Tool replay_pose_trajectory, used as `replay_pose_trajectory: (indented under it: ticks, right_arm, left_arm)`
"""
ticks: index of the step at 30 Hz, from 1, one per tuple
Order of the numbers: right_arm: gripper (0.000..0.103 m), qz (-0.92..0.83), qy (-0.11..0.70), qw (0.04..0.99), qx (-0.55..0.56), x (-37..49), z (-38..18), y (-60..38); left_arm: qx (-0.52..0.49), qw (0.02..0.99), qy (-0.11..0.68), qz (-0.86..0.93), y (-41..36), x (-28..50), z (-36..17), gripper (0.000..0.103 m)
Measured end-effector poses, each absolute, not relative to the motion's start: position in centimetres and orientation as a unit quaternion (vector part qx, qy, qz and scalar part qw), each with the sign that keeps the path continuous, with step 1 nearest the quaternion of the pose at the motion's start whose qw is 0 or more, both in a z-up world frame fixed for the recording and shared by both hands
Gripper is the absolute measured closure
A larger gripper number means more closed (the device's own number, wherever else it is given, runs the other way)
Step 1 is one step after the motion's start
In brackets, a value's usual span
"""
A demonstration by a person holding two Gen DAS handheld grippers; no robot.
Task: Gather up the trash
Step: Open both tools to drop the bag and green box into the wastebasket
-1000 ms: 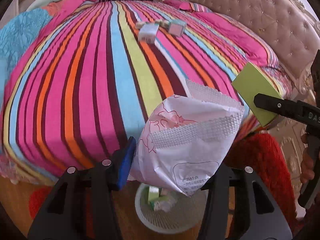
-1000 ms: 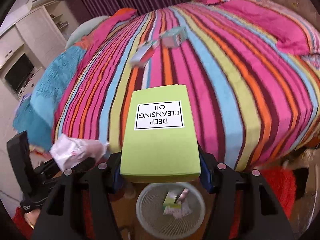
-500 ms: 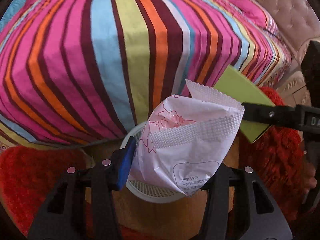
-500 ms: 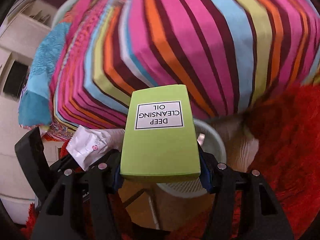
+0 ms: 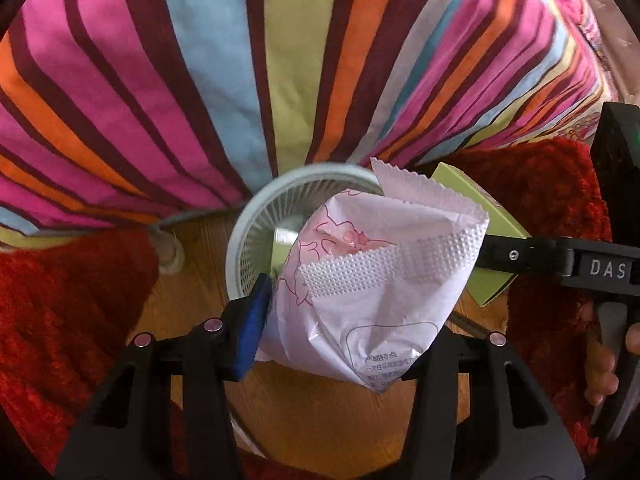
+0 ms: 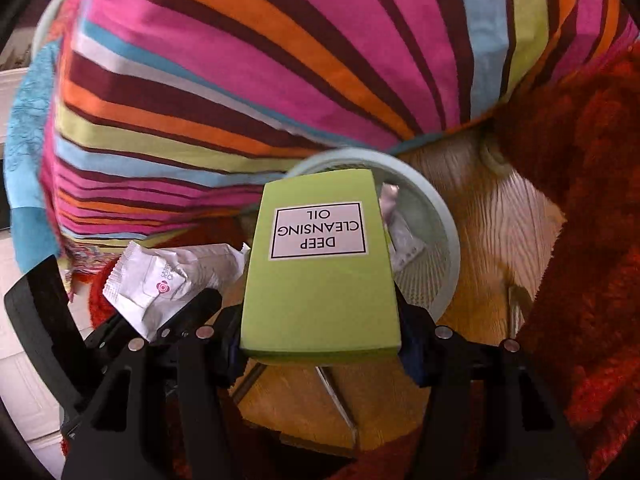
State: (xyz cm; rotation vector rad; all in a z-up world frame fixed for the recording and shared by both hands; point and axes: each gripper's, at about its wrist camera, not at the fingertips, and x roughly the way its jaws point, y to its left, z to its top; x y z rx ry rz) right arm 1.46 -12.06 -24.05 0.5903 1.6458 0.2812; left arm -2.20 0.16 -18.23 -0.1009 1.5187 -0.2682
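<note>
My left gripper (image 5: 344, 320) is shut on a white plastic wrapper (image 5: 372, 280) with pink print, held just over the pale mesh trash basket (image 5: 256, 224) on the wooden floor. My right gripper (image 6: 320, 344) is shut on a lime green box (image 6: 320, 280) labelled "DEEP CLEANSING OIL", which hangs over the same basket (image 6: 440, 232). Crumpled wrappers (image 6: 400, 236) lie inside the basket. In the left wrist view the green box (image 5: 488, 288) and the right gripper's finger (image 5: 560, 260) show at the right. The white wrapper (image 6: 160, 280) shows at the left of the right wrist view.
The striped bedspread (image 5: 280, 60) hangs down right behind the basket. Red shaggy rugs (image 5: 60, 300) lie on both sides of the wooden floor (image 5: 332, 420). A small round bed foot (image 6: 494, 156) stands beside the basket. A person's fingers (image 5: 600, 372) hold the right gripper's handle.
Both grippers have come down and tipped steeply toward the floor with their items held. The bed top has left view and the basket now sits directly under the wrapper and box.
</note>
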Motion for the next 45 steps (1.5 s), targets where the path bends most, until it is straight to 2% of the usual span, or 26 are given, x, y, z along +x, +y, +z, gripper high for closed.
replay_pose_trajectory:
  ticks: [14,29,30,32,34,35,41,42,43,45]
  right_arm:
    - [0.046,0.092,0.77,0.581,0.247,2.3,-27.9,-10.8]
    - [0.046,0.08,0.802,0.544,0.235,2.2,-31.0,-10.1]
    - [0.046,0.082,0.802,0.543,0.235,2.2,-30.9,-10.0]
    - [0.043,0.083,0.802,0.542,0.236,2.3,-30.8,-10.0]
    - [0.028,0.08,0.8,0.546,0.236,2.3,-30.7,-10.1]
    - [0.027,0.079,0.799,0.548,0.236,2.4,-30.7,-10.2]
    - [0.027,0.071,0.797,0.549,0.242,2.3,-30.8,-10.7]
    - [0.025,0.071,0.796,0.549,0.243,2.3,-30.8,-10.7]
    - [0.02,0.071,0.796,0.549,0.244,2.4,-30.8,-10.7]
    - [0.019,0.072,0.794,0.551,0.248,2.4,-30.7,-10.8]
  left_arm:
    - [-0.033,0.646,0.754,-0.119,-1.2,-1.6,-23.3,0.053]
    - [-0.025,0.609,0.786,-0.103,-1.2,-1.6,-24.7,0.053]
    - [-0.025,0.607,0.787,-0.103,-1.2,-1.6,-24.8,0.051]
    - [-0.022,0.604,0.79,-0.101,-1.4,-1.6,-25.0,0.042]
    - [-0.019,0.604,0.791,-0.097,-1.4,-1.5,-25.2,0.023]
    - [-0.018,0.606,0.789,-0.096,-1.4,-1.5,-25.1,0.019]
    - [-0.022,0.61,0.787,-0.092,-1.3,-1.5,-25.0,0.018]
    - [-0.021,0.61,0.787,-0.091,-1.3,-1.4,-25.0,0.018]
    - [-0.021,0.611,0.786,-0.091,-1.2,-1.4,-24.9,0.018]
    - [-0.02,0.613,0.785,-0.09,-1.3,-1.4,-24.8,0.018]
